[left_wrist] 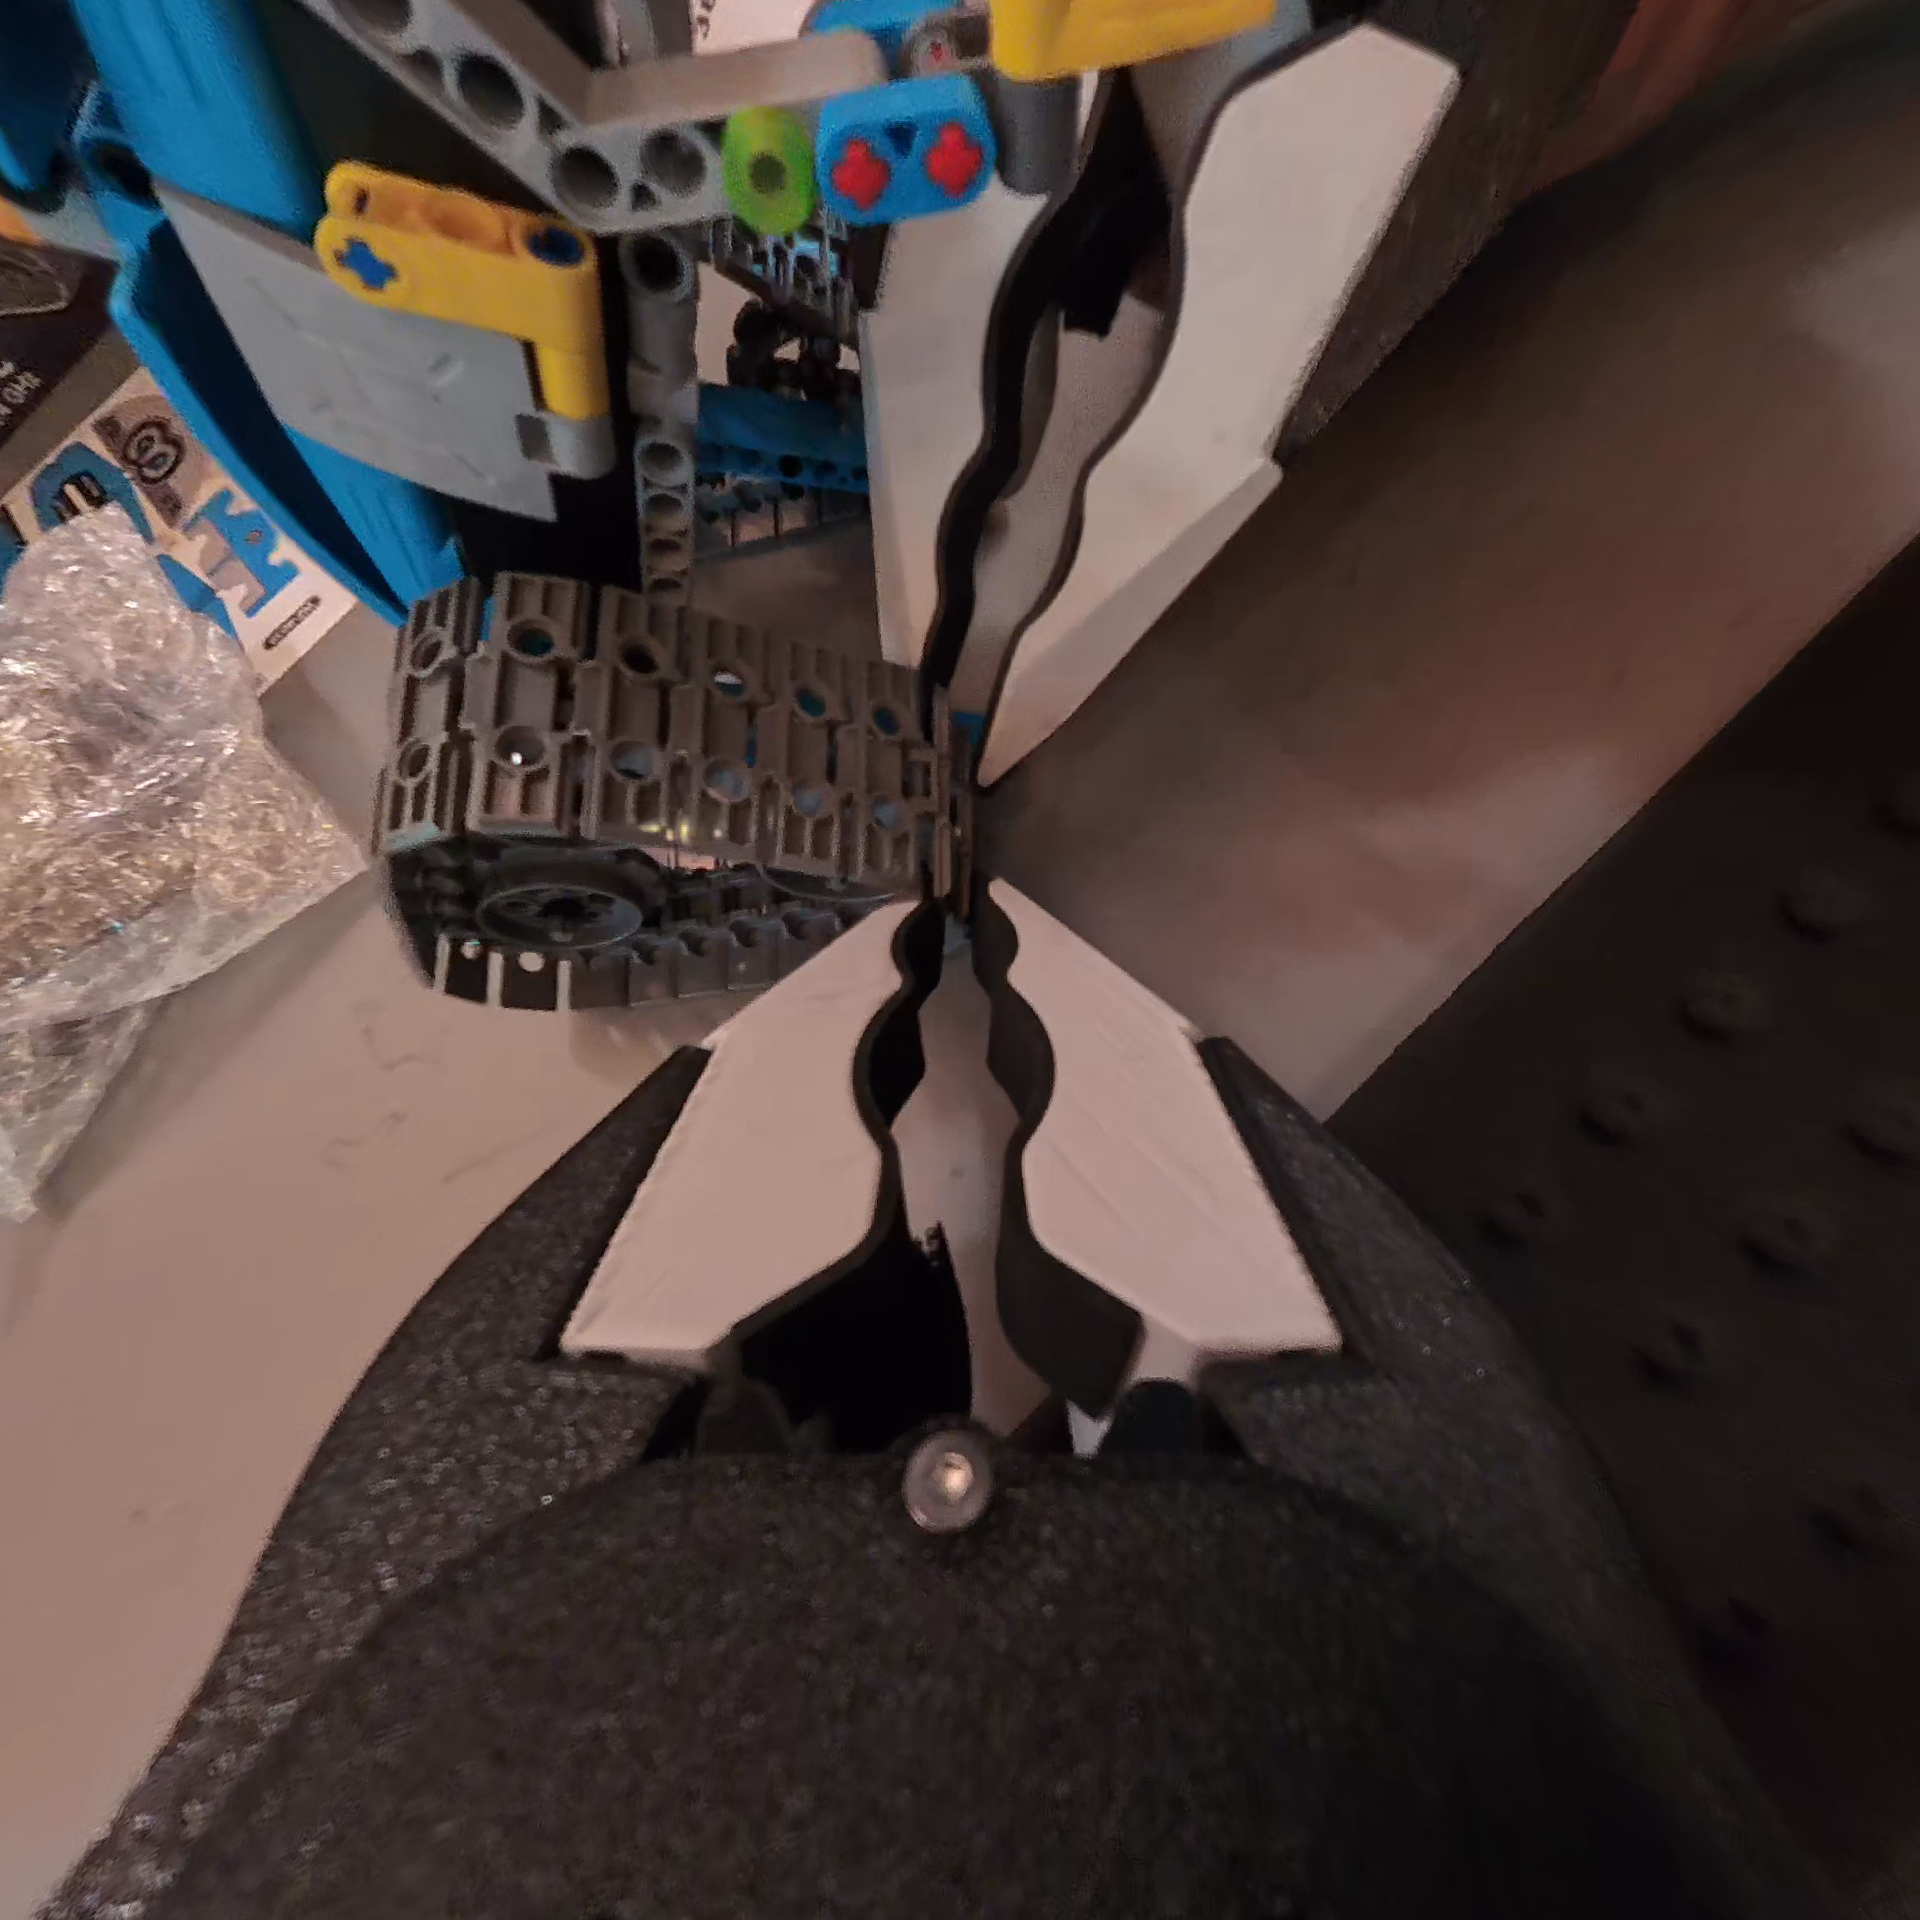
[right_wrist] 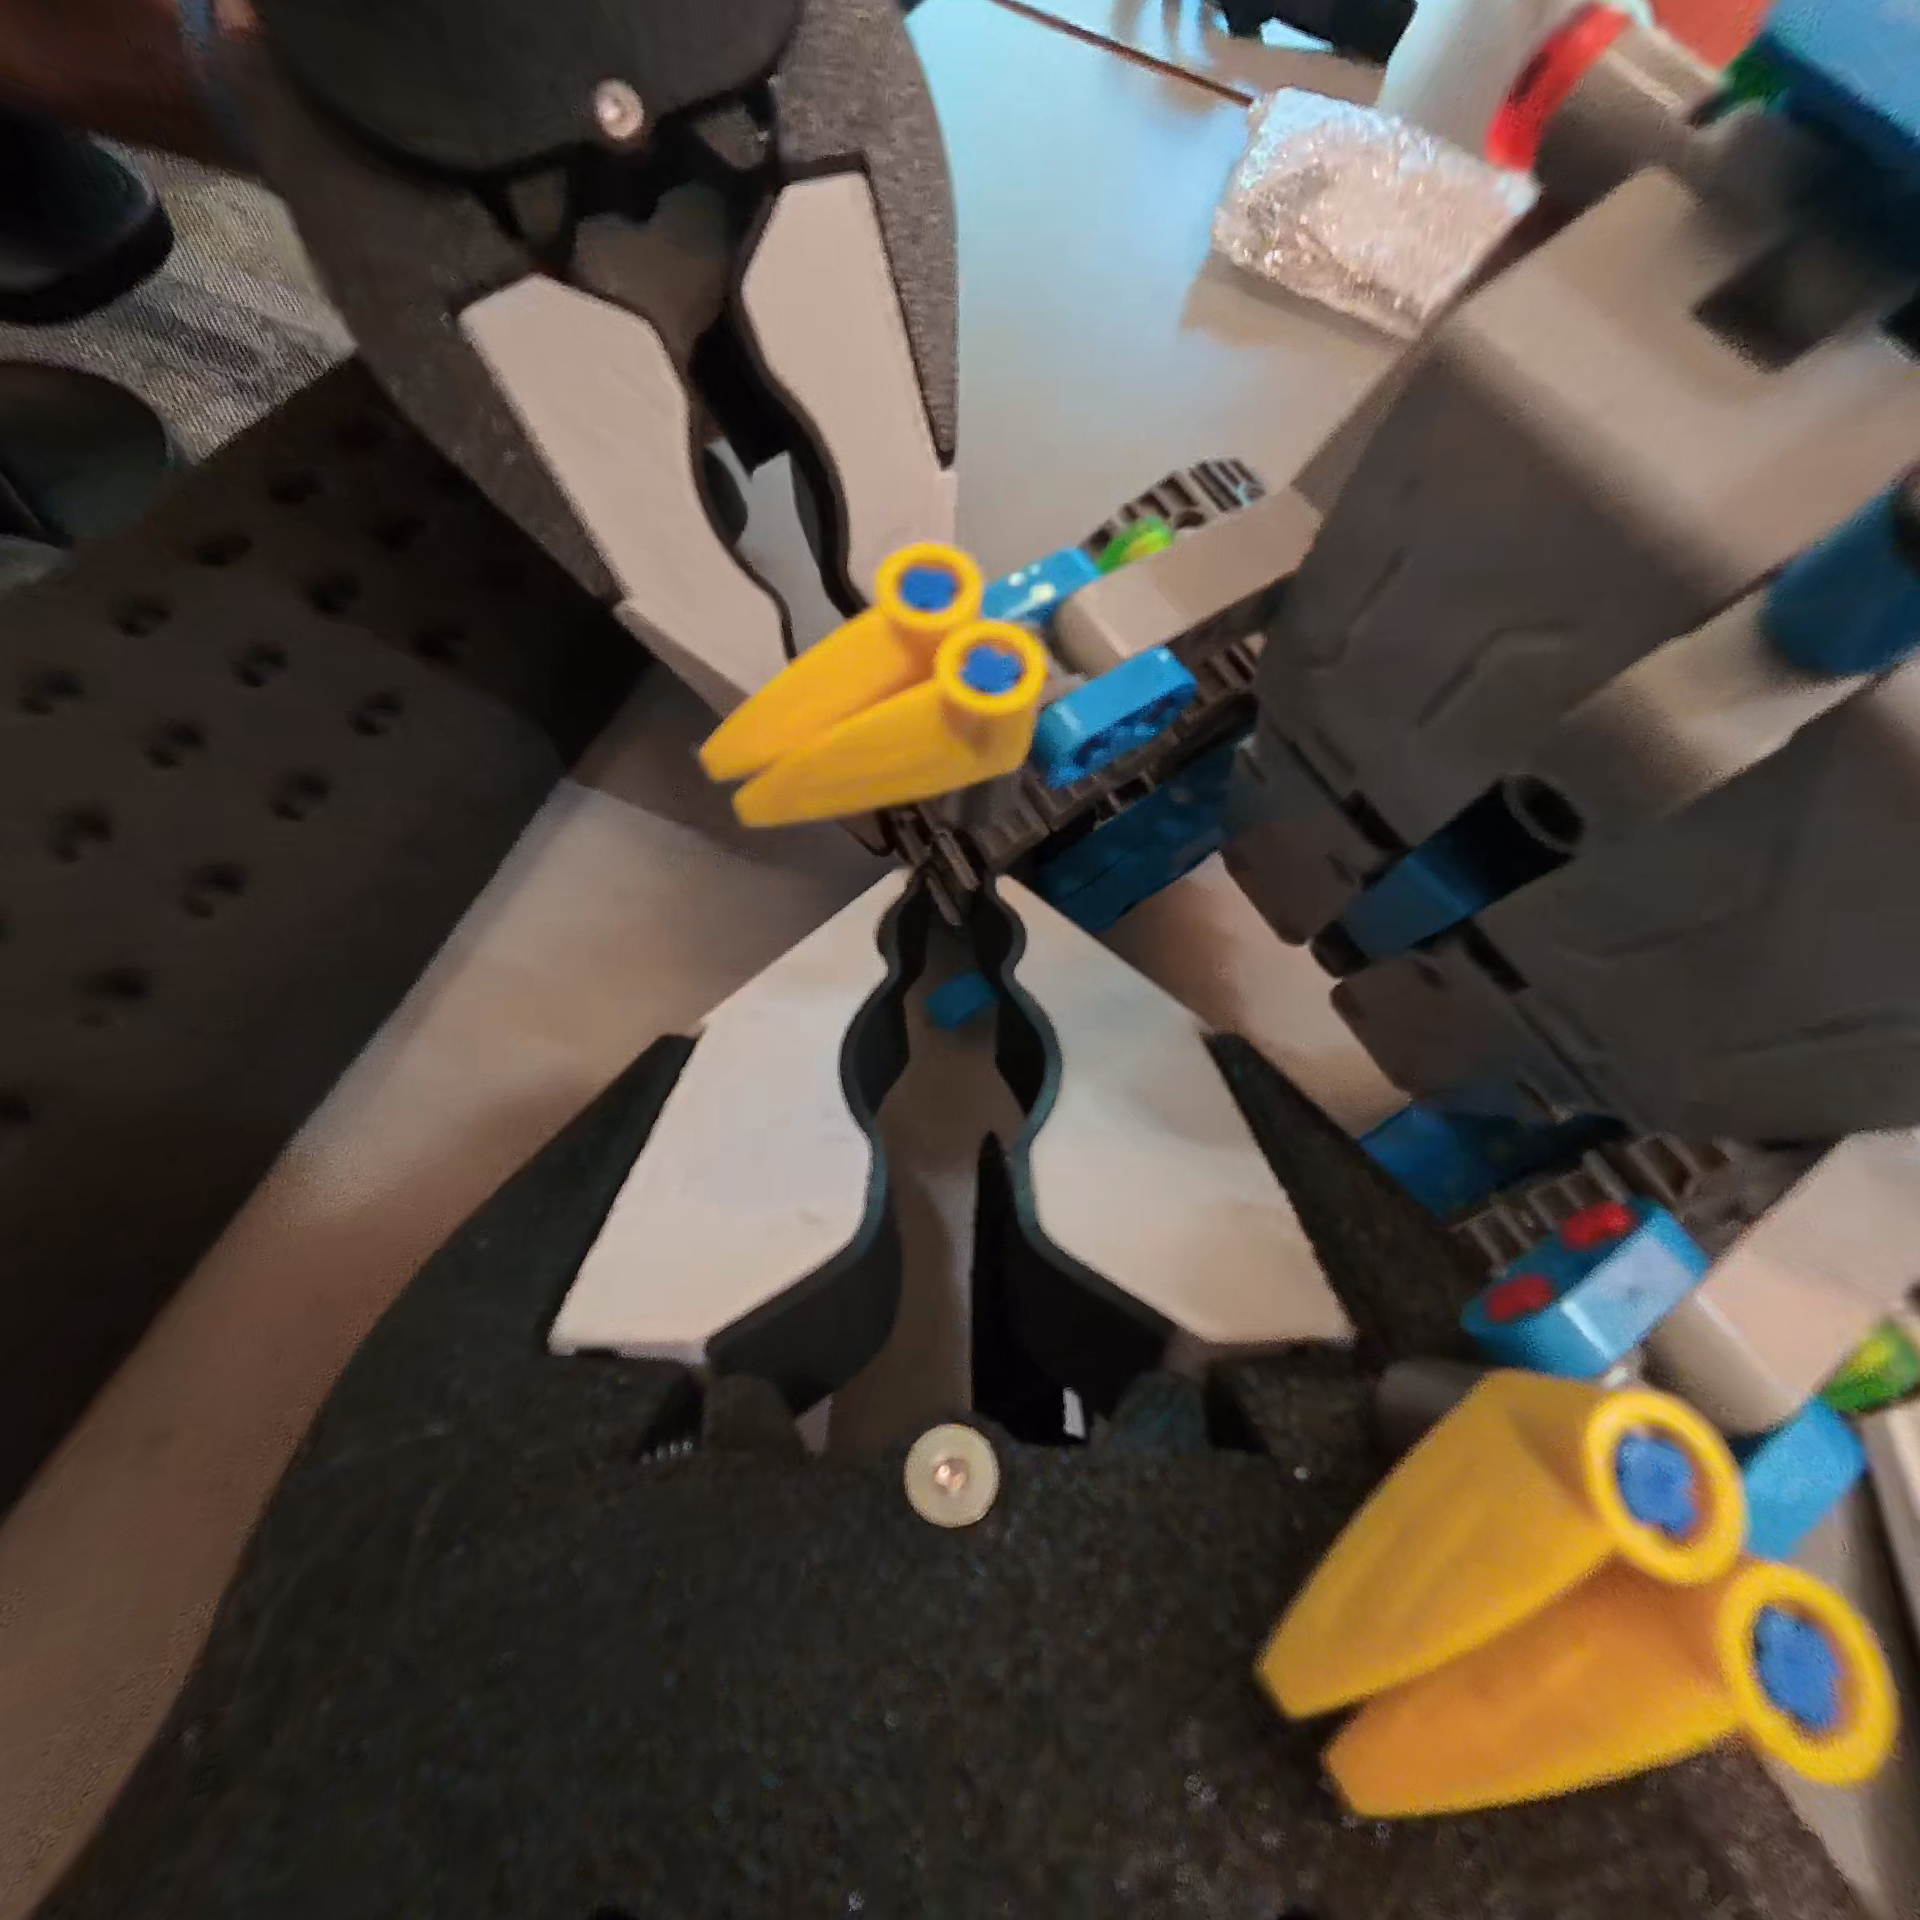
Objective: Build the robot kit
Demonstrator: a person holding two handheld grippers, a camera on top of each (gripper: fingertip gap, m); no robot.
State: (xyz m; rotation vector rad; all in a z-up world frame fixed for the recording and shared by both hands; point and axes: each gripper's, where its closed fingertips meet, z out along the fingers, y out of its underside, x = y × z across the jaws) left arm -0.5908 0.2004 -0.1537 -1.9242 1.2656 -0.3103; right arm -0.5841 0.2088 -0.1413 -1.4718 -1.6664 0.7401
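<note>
Your left gripper (left_wrist: pixel 951 894) is clenched on the end of the dark grey linked-plastic tank tread (left_wrist: pixel 665 717), where the loop turns. Your right gripper (right_wrist: pixel 951 899) pinches the same tread (right_wrist: pixel 1132 790) end from the opposite side, tips nearly meeting the left's. The tread belongs to a blue, grey and yellow brick-built toy vehicle (left_wrist: pixel 416 343) standing on the pale tabletop (left_wrist: pixel 208 1195). Beside the tread, away from your fingers, lies a crinkled clear plastic bag (left_wrist: pixel 125 790). Above the tread, a yellow pin-connector block (left_wrist: pixel 468 260).
</note>
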